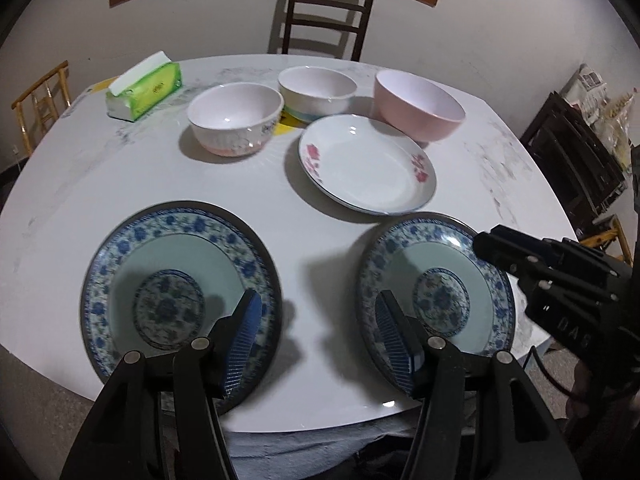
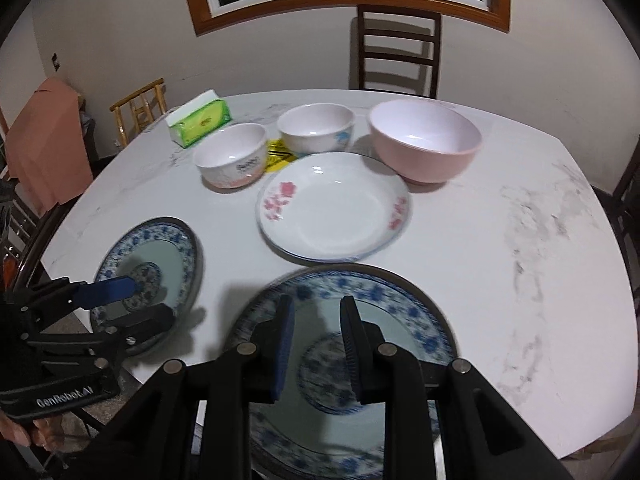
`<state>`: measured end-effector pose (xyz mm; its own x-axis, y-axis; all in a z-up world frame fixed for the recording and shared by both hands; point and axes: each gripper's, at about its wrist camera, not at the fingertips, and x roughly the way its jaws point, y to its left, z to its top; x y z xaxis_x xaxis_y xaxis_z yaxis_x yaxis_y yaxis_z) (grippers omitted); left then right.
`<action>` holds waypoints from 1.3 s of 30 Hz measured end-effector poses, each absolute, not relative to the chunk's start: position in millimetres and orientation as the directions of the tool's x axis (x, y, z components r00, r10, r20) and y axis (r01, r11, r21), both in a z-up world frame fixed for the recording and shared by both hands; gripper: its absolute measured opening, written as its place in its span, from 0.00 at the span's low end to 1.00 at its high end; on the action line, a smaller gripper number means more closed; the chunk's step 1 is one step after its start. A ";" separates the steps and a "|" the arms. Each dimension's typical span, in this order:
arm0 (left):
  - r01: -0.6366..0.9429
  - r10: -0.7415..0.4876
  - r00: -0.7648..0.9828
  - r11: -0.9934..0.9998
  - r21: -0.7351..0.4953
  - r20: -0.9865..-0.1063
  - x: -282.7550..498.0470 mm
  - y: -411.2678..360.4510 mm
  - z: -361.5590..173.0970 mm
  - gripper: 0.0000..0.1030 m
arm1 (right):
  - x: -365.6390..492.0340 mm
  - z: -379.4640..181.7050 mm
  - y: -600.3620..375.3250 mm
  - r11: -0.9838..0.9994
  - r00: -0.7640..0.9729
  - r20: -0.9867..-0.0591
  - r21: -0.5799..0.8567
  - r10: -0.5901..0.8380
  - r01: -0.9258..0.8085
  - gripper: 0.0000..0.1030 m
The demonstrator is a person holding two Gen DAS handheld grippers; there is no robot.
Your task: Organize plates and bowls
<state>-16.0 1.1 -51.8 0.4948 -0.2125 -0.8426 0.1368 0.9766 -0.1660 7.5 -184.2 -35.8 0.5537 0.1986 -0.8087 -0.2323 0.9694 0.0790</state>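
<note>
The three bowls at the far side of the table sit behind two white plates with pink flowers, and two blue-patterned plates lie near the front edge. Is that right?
Not quite. There is only one white plate with pink flowers, not two; the right wrist view shows it plainly. The three bowls do sit behind it, and two blue-patterned plates lie near the front edge of the table.

Both tools pointed steeply downward, side by side. The left tool [image 1: 320, 340] had its blue-padded fingers [image 1: 244, 344] spread wide apart, nothing between them. The right tool [image 2: 316, 352] held its fingers [image 2: 282, 348] closer together, a narrow gap showing, gripping nothing.
</note>
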 end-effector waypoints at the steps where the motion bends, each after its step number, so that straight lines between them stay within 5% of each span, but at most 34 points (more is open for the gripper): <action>1: 0.141 -0.217 0.490 0.975 -0.169 -0.844 -16.3 -0.8 -53.1 0.54 | 7.1 -36.4 -191.6 0.971 0.550 -0.811 0.084 0.198 -0.226 0.23; 23: 0.155 -0.400 0.333 0.917 -0.369 -0.854 -8.2 -16.2 -91.7 0.54 | 8.1 -85.3 -307.4 0.918 0.367 -0.844 0.385 0.390 -0.091 0.23; 39: 0.123 -0.440 0.281 0.898 -0.423 -0.853 2.3 -19.5 -112.2 0.53 | 13.1 -115.1 -319.2 0.908 0.333 -0.848 0.414 0.412 -0.070 0.23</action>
<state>2.3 -19.5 -112.2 0.2806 -0.4399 -0.8531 0.1230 0.8979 -0.4226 13.1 -319.2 -115.1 0.3329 0.4124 -0.8480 -0.0703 0.9076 0.4138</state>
